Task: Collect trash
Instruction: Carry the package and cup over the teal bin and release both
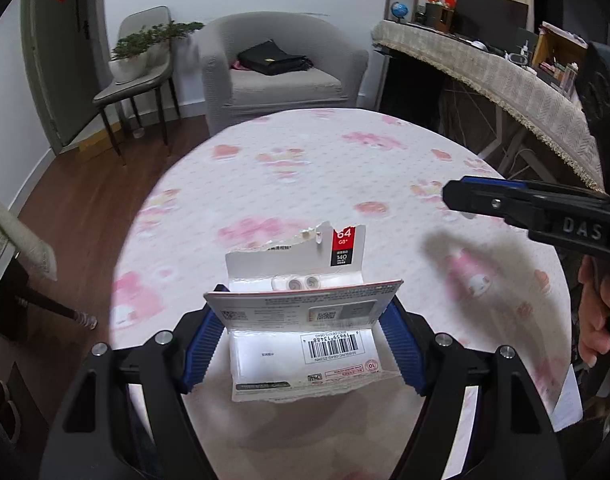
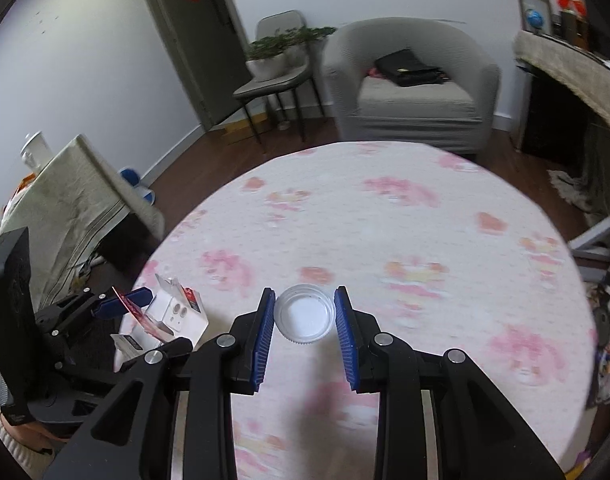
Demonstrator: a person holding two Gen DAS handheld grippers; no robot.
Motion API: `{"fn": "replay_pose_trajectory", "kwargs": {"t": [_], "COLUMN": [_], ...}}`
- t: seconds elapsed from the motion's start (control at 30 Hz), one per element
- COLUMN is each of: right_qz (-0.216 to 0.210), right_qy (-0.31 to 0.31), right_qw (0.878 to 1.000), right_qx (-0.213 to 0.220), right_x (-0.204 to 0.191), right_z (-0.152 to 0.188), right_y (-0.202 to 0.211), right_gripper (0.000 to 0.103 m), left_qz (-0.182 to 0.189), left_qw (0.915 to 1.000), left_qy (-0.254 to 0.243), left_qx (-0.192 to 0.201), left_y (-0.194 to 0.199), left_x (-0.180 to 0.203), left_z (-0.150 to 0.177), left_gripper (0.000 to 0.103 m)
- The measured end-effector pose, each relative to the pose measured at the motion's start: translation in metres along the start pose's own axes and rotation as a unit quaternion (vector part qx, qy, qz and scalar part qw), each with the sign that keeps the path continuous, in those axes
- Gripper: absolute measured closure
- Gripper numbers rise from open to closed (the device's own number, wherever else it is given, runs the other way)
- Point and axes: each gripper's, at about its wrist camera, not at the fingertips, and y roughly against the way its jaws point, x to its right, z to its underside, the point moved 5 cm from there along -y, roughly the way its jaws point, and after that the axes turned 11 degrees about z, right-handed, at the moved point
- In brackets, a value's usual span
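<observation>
The left gripper point(image 1: 303, 336) gripped torn memory-card packaging point(image 1: 305, 320) above the bench point(image 1: 305, 160). The right gripper point(image 2: 305, 320) gripped a clear plastic lid point(image 2: 304, 318), its jaws closed on the lid's rim, above the bench's near side.

A home living room: a grey armchair point(image 2: 411, 80) with a black bag point(image 2: 409, 67) on its seat, a potted plant point(image 2: 271, 56) on a chair point(image 2: 279, 76), a wooden floor point(image 2: 225, 160), and a round tabletop point(image 2: 385, 220) under a pink flowered cloth.

Torn card packaging point(image 1: 305, 320) (folded); clear lid point(image 2: 305, 314) upturned
</observation>
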Motion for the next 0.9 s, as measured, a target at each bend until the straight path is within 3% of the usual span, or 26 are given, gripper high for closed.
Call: {"fn": "replay_pose_trajectory", "kwargs": {"t": [0.23,0.47,0.9], "right_qz": [-0.023,-0.027,-0.027], "right_qy": [0.046,0.050,0.071], "right_qw": [0.999,0.998,0.997], "right_qx": [0.005,0.017,0.008], "right_x": [-0.065,-0.101,-0.153], "right_z": [-0.001,-0.012,-0.016], "right_y": [-0.006,-0.019,-0.048], "right_gripper": [0.072,0.072,0.072], "left_qz": [-0.012,0.002,-0.013], "left_qw": [0.9991,0.9967,0.9937], "left_qy": [0.033,0.065,0.105], "left_qx": [0.025,0.048,0.037], "left_y": [0.033,0.039,0.048], "left_x": [-0.056,-0.099,-0.157], "left_z": [0.013,0.018,0.047], "left_gripper": [0.026,0.026,0.026]}}
